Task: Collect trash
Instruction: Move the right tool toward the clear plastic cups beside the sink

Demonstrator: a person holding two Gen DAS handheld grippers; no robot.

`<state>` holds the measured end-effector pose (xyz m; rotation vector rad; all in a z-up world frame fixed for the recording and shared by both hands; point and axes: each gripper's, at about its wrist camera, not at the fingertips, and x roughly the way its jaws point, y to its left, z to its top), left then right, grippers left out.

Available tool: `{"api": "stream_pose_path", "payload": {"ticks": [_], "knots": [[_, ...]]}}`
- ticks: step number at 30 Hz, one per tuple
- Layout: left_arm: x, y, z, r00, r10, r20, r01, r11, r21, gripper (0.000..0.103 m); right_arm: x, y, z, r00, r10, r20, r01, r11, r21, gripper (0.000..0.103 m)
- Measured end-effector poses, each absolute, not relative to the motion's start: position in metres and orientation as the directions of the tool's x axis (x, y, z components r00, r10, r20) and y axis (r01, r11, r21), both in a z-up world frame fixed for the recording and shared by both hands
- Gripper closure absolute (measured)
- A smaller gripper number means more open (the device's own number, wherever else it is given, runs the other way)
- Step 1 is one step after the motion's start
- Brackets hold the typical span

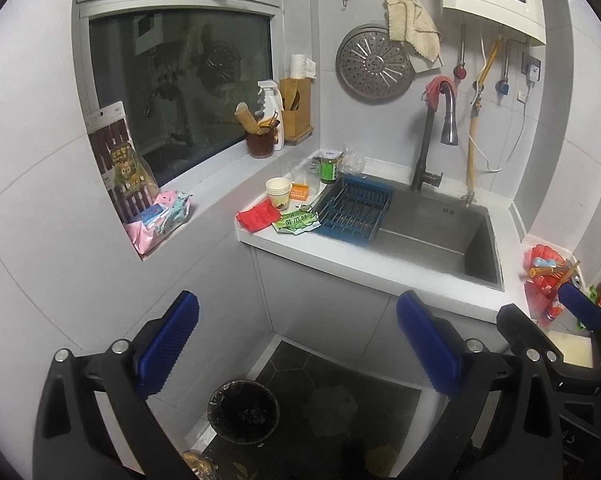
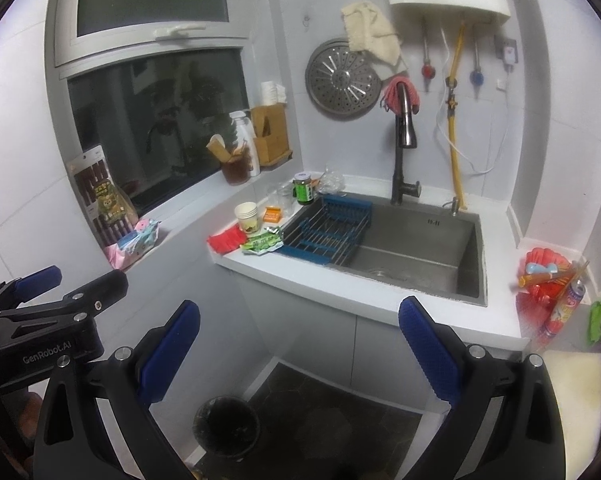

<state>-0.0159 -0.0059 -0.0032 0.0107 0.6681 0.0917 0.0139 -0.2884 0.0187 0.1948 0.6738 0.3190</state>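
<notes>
A black-lined trash bin (image 1: 244, 410) (image 2: 226, 426) stands on the dark floor below the counter. On the counter left of the sink lie a green snack wrapper (image 1: 296, 222) (image 2: 262, 242), a red packet (image 1: 257, 216) (image 2: 226, 239) and a small orange box (image 1: 300, 192) (image 2: 272, 215). A red plastic bag (image 1: 542, 276) (image 2: 548, 280) with sticks and a can sits on the right counter. My left gripper (image 1: 300, 344) (image 2: 86, 276) is open and empty, held above the floor. My right gripper (image 2: 300, 352) (image 1: 536, 304) beside it is open and empty too.
A steel sink (image 1: 480, 248) holds a blue drying rack (image 1: 352, 212) under a tall faucet (image 1: 446, 120). Stacked paper cups (image 1: 278, 193), glasses and a green jar (image 1: 329, 168) stand near the corner. The window sill (image 1: 204, 184) carries packets, a spray bottle and utensil holders. A green wrapper (image 2: 600, 314) lies far right.
</notes>
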Motion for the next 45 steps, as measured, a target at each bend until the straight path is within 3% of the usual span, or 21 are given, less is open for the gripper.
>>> {"api": "stream_pose_path", "payload": {"ticks": [17, 45], "knots": [[-0.016, -0.003, -0.003, 0.804, 0.158, -0.574, -0.124, 0.987, 0.098, 0.006, 0.014, -0.303, 0.023, 0.823, 0.246, -0.512, -0.142, 0.962, 0.233, 0.006], [0.01, -0.011, 0.001, 0.816, 0.196, -0.544, -0.173, 0.98, 0.095, 0.006, 0.035, -0.305, 0.034, 0.848, 0.274, -0.453, -0.207, 0.959, 0.192, 0.006]]}}
